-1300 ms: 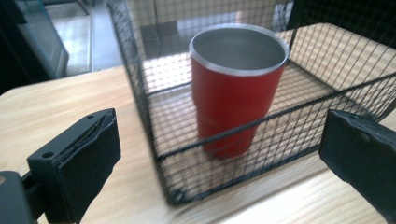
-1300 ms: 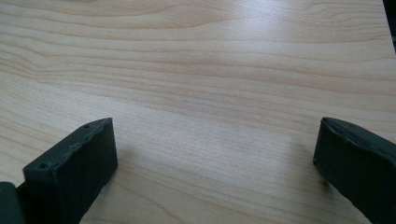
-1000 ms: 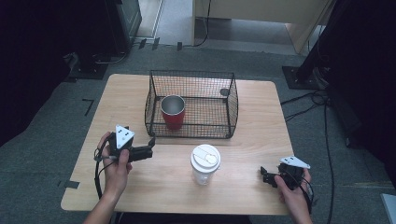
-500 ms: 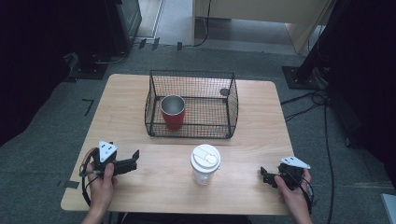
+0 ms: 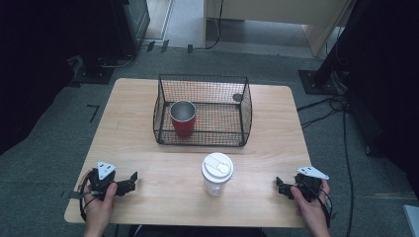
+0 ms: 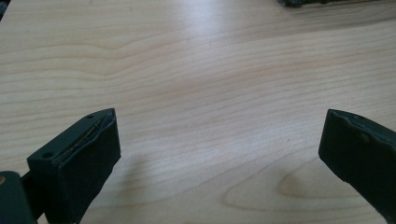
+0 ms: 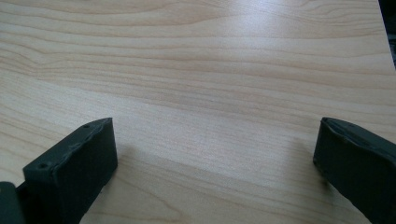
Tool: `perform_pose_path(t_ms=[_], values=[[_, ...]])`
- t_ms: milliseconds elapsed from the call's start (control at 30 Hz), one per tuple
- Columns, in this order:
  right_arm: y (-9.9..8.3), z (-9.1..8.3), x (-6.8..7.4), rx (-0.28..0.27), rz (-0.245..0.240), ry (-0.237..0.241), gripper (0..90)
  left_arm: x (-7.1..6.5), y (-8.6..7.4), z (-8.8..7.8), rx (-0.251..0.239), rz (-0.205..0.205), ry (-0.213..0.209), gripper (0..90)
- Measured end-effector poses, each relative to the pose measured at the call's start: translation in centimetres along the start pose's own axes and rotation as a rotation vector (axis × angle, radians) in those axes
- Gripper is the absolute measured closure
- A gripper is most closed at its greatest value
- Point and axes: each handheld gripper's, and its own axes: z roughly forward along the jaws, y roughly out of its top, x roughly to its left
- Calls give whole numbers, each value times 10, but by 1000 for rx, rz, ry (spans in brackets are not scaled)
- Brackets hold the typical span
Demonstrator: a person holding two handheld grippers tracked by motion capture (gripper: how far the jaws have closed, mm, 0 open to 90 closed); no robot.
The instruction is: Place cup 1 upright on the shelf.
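A red cup [image 5: 183,118] with a shiny metal inside stands upright in the black wire basket [image 5: 245,107], at its left side. In front of the basket a white paper cup [image 5: 217,173] with a white lid stands on the wooden table [image 5: 128,108]. My left gripper [image 5: 132,181] rests at the table's near left corner, open, with bare wood between its jaws [image 6: 219,154]. My right gripper [image 5: 279,186] lies at the near right, open as well, with nothing but wood grain between its jaws [image 7: 215,158].
A small dark round object [image 5: 237,98] lies in the basket's far right corner. Grey carpet surrounds the table, with black stands [image 5: 316,79] and cables [image 5: 341,103] at the back and right. Bare wood stretches between the lidded cup and each gripper.
My left gripper has drawn back from the table's middle left toward the near left corner. The right gripper, both cups and the basket have stayed put.
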Motion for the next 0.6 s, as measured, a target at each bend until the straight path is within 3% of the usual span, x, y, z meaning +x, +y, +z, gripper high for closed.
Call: perform_pose_path(t_ms=[200,367,600], values=[[-1,-1,0,-3,1,-3,0,16,-5,-3,50,-26,39,0],[-3,-4,1,1,-9,5,0,22,-7,-3,100,-26,39,0],[4,-18,10,-80,-10,42,0,21,-6,-2,105,-15,41,0]])
